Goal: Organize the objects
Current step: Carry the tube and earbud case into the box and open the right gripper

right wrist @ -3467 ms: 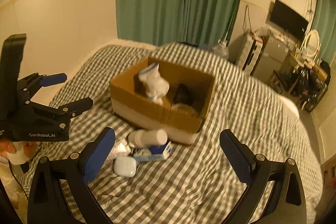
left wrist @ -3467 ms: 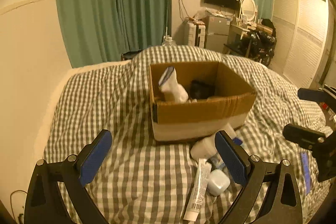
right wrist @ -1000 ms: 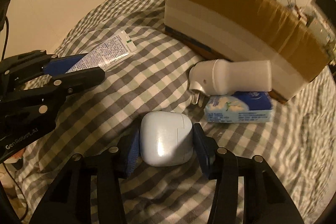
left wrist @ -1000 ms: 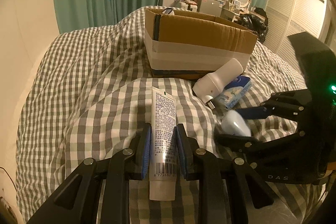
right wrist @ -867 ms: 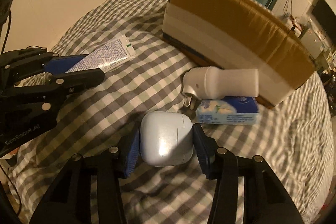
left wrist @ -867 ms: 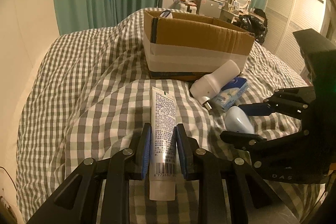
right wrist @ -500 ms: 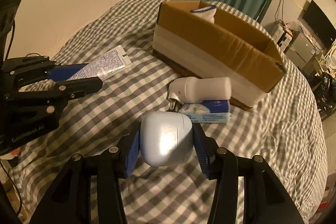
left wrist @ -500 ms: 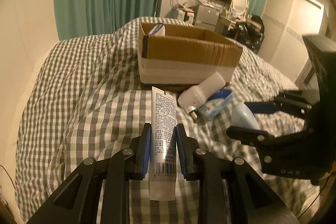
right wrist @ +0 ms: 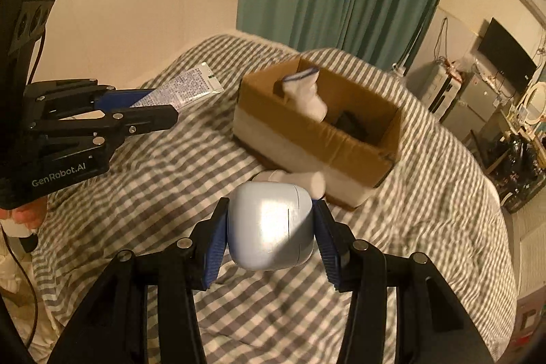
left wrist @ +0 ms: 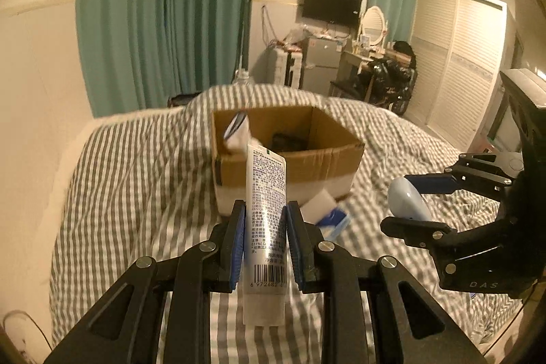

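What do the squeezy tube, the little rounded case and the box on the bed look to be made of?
Tube: seemingly soft glossy plastic, with printed text and a crimped flat end. Rounded case: apparently hard smooth plastic, pale blue, with a bright sheen. Box: brown matte corrugated cardboard with a pale band around its base.

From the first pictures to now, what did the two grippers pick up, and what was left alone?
The left gripper closed on the tube and lifted it off the bedspread. The right gripper closed on the white case and lifted it too. The cardboard box, white bottle and blue packet stayed put.
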A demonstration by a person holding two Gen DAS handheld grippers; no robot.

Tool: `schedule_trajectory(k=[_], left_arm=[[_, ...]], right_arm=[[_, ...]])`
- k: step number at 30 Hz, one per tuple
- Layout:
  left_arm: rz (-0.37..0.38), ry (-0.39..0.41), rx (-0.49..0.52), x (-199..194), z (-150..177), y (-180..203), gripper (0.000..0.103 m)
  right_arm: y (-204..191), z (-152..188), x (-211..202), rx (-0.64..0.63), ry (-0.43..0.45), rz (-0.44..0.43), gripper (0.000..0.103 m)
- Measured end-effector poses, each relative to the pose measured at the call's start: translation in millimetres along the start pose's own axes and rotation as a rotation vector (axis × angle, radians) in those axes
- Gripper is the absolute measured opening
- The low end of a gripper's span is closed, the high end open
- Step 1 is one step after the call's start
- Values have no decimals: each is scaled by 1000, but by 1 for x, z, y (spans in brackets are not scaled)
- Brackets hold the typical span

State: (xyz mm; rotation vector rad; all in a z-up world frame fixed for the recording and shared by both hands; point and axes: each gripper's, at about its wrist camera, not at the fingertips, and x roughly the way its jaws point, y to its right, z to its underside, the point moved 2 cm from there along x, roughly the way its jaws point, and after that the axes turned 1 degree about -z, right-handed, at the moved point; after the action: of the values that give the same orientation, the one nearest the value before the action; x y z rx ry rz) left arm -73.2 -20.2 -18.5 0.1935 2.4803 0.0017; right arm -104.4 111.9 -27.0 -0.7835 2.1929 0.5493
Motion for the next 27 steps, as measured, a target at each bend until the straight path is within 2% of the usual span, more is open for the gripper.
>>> schedule_trajectory(k=[11, 14, 20, 27], left_arm=[[-2, 44, 72, 20, -72, 12, 23], [49, 38, 78, 34, -91, 12, 23], [59, 18, 85, 73, -123, 6, 23], [79, -41, 87, 126, -131, -3, 23]], right_arm=[[46, -52, -21, 13, 67, 44, 47], [61, -68, -20, 21, 76, 50, 47], [90, -97, 0, 44, 74, 39, 47], [122, -121, 46, 79, 40, 15, 47]])
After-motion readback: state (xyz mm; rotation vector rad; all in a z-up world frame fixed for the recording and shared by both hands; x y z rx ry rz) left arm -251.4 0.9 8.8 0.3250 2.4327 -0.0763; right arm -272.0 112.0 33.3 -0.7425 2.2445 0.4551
